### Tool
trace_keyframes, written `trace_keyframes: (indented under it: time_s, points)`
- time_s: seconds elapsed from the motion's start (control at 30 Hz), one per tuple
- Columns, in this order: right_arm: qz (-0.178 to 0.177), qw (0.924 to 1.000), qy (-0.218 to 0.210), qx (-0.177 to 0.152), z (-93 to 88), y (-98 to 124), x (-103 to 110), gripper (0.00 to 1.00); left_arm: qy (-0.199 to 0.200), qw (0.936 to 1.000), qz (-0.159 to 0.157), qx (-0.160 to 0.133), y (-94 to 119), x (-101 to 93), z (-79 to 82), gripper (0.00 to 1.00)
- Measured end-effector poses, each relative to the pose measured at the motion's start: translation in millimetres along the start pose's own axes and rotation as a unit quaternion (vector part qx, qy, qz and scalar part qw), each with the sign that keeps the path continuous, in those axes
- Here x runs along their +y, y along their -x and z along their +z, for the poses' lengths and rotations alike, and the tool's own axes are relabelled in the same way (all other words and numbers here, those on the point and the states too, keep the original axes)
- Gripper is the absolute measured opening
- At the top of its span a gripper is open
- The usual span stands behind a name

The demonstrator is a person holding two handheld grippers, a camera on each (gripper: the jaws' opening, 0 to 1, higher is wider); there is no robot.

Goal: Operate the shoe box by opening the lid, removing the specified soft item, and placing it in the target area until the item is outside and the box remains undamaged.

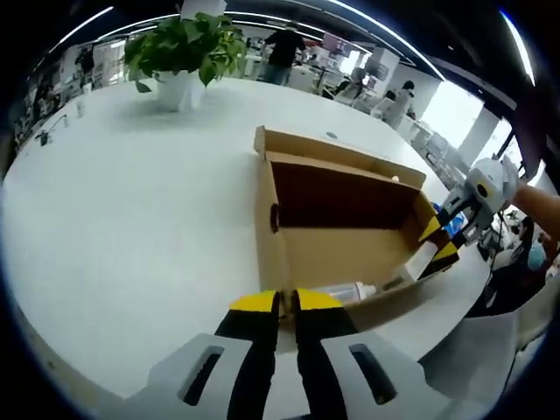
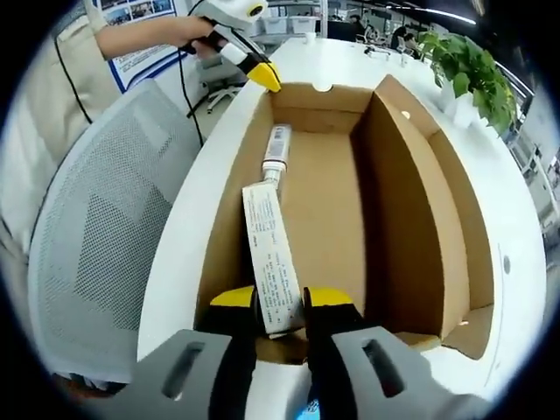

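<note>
- While your right gripper point(image 2: 280, 308) sits at the near end of the shoe box point(image 2: 411, 201), its two yellow-tipped jaws clamp the end of a long white tube point(image 2: 269, 262) with printed text.
- You can see the tube lying inside the box, along the wall on the side of the grey mesh chair point(image 2: 96, 236); its cap end points to the far end of the box.
- Your left gripper point(image 1: 287, 302) has its jaws nearly together at the edge of the box point(image 1: 341, 254), and nothing shows between them; whether they touch the cardboard, you cannot tell.
- From the left gripper view the box is open, with the lid flap point(image 1: 337, 156) standing on the far side, and the tube point(image 1: 346, 291) lies on the bottom near your jaws.
- You see the box resting on a white table point(image 1: 131, 210).
- Farther on the table stands a green plant point(image 1: 184, 44) in a white pot.
</note>
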State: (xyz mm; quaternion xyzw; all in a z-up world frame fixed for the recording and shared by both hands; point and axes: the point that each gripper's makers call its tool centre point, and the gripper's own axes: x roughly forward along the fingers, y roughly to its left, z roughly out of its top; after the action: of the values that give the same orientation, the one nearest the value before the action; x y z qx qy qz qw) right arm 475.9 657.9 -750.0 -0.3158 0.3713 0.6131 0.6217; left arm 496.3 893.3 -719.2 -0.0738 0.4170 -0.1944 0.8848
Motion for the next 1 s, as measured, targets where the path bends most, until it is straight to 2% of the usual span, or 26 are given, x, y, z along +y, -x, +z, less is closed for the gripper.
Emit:
trace_keyframes:
  time_s: [0.53,1.0]
  points:
    - [-0.013,0.9998,0.011,-0.006,5.7,3,0,0.15,-0.012,0.9999,-0.001,0.007,-2,2.1,0.1,0.04]
    - [-0.042,0.9982,0.026,-0.033,23.4,28,-3,0.14,-0.013,0.9999,0.001,0.008,-1,0.1,-0.4,0.04]
